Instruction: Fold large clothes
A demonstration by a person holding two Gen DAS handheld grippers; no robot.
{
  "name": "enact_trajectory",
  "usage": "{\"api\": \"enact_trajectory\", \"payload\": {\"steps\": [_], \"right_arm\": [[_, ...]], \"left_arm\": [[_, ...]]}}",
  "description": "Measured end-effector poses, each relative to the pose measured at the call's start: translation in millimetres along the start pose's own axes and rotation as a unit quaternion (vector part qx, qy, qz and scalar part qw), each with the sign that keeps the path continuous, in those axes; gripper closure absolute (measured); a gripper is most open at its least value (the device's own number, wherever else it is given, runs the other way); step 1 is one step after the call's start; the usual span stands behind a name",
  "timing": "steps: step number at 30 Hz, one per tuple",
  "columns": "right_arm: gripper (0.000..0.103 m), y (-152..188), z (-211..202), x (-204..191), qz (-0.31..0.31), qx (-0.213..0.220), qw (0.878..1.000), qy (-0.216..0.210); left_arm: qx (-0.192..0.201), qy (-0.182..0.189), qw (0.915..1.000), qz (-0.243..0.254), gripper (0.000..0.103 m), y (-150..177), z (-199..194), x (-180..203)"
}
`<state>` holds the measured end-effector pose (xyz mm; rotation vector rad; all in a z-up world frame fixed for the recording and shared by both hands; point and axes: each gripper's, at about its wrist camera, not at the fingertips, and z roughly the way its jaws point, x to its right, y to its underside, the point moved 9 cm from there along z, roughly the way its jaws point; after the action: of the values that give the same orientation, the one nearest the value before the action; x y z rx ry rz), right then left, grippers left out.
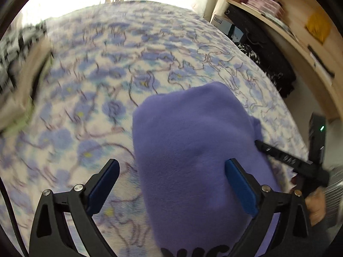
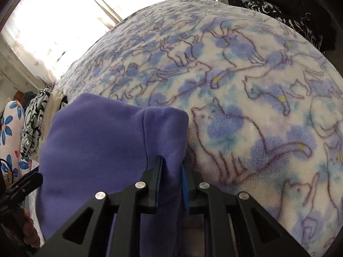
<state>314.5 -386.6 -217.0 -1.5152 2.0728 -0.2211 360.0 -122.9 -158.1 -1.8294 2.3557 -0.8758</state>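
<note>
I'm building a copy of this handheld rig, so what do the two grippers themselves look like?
Both match: the left gripper and right gripper have matte black frames with triangular cut-outs, silver round pivot bolts, and flat fingers faced with blue pads. Seen from the left wrist, the right unit's black body carries a small green light. A thin black cable runs along the left edge.

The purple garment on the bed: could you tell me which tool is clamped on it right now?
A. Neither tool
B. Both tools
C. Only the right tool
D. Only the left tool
C: the right tool is shut on a fold of the purple garment, while the left tool stands wide open, its pads clear of the fabric, above the cat-print blanket.
</note>
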Motion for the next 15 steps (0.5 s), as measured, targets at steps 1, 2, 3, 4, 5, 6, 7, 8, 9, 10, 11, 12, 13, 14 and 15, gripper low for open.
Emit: {"api": "enact_trajectory", "payload": {"steps": [1,2,3,4,5,6,7,8,9,10,11,12,13,14,15], "right_arm": [[0.087,0.7,2.3,1.3,-0.003,-0.001,1.0,0.006],[0.086,1.3,4.1,2.0,-0.005,-0.002,1.0,0.008],[0.084,1.9,7.1,3.8,-0.007,-0.005,1.0,0.012],[0.081,2.4,8.6,5.7,-0.009,-0.006,1.0,0.016],[0.079,2.6,10.7,7.9,-0.011,-0.008,1.0,0.02],[0.078,2.6,11.7,8.7,-0.009,-0.01,1.0,0.019],[0.077,2.6,12.4,9.6,-0.006,-0.012,1.0,0.016],[0.073,2.3,13.0,11.7,0.0,-0.014,1.0,0.013],[0.072,2.0,12.9,13.3,0.005,-0.014,1.0,0.013],[0.071,2.2,12.6,14.4,0.008,-0.015,1.0,0.012],[0.069,2.0,12.1,15.3,0.012,-0.016,1.0,0.011],[0.068,1.9,10.3,15.3,0.014,-0.015,1.0,0.011],[0.066,1.4,8.7,14.0,0.012,-0.014,1.0,0.012],[0.062,0.2,5.2,12.2,0.008,-0.013,1.0,0.015],[0.062,-0.7,1.7,10.6,0.008,-0.011,1.0,0.019]], "left_arm": [[-0.008,0.016,0.9997,-0.015,0.001,1.2,4.4,-2.3],[-0.014,0.028,0.9992,-0.026,0.0,2.5,8.2,-4.0],[-0.022,0.045,0.9979,-0.04,0.001,4.1,12.9,-5.5],[-0.025,0.055,0.997,-0.048,0.001,4.8,16.1,-5.7],[-0.026,0.062,0.9963,-0.054,0.001,5.5,18.4,-5.9],[-0.026,0.068,0.9955,-0.061,0.001,6.4,19.9,-5.8],[-0.025,0.071,0.9951,-0.064,0.001,6.9,20.3,-5.9],[-0.025,0.072,0.9949,-0.066,0.001,6.8,21.0,-6.0],[-0.024,0.073,0.9946,-0.069,0.001,7.4,21.1,-5.6],[-0.025,0.073,0.9946,-0.07,0.001,7.0,21.1,-5.6],[-0.025,0.072,0.9946,-0.071,0.001,6.6,20.9,-5.7],[-0.026,0.069,0.9948,-0.071,0.001,6.9,20.2,-5.4],[-0.026,0.066,0.995,-0.07,0.001,6.3,18.9,-6.0],[-0.026,0.061,0.9955,-0.068,0.001,5.9,17.4,-7.4],[-0.025,0.053,0.9962,-0.064,0.001,5.4,15.1,-7.4]]}}
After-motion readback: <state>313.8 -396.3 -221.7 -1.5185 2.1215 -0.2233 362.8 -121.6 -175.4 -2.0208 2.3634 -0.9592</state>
